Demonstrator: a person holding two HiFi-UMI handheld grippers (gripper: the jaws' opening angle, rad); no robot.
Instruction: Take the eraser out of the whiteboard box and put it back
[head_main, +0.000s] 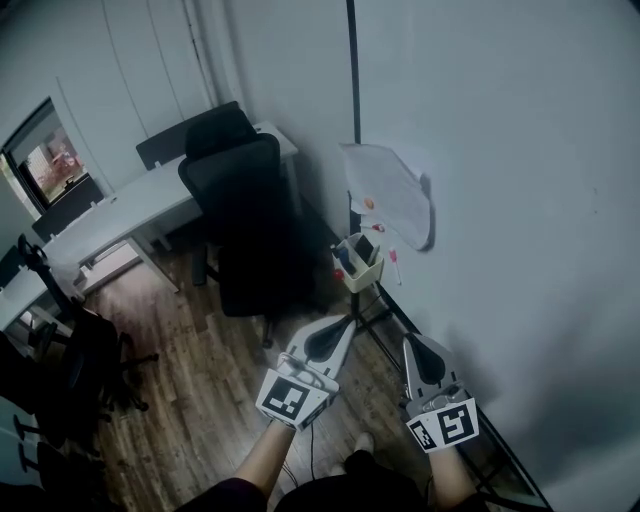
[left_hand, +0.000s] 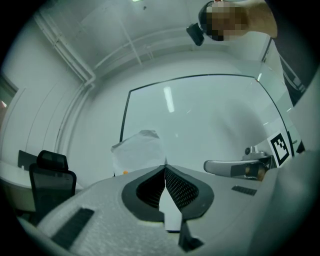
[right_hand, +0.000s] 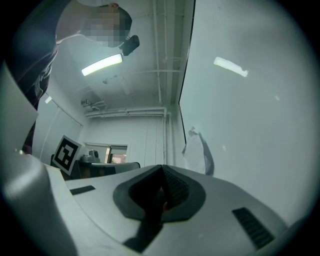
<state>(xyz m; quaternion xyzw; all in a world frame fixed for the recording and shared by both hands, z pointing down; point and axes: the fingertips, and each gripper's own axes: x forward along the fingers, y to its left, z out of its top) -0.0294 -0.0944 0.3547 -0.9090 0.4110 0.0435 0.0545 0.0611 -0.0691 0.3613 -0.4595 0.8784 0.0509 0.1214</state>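
Nothing done yet, by the look of it. Left gripper (head_main: 347, 322) and right gripper (head_main: 410, 348) are both short of the whiteboard box (head_main: 365, 278), jaws pressed together, nothing held. The eraser is presumably inside the box on the whiteboard (head_main: 520, 200), but it's too small to confirm. Reach, take-out and put-back all remain.

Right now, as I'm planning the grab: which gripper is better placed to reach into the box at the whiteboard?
Left, probably: the left gripper lies nearer the box and points toward it; the right gripper sits further back. Both have shut jaws.
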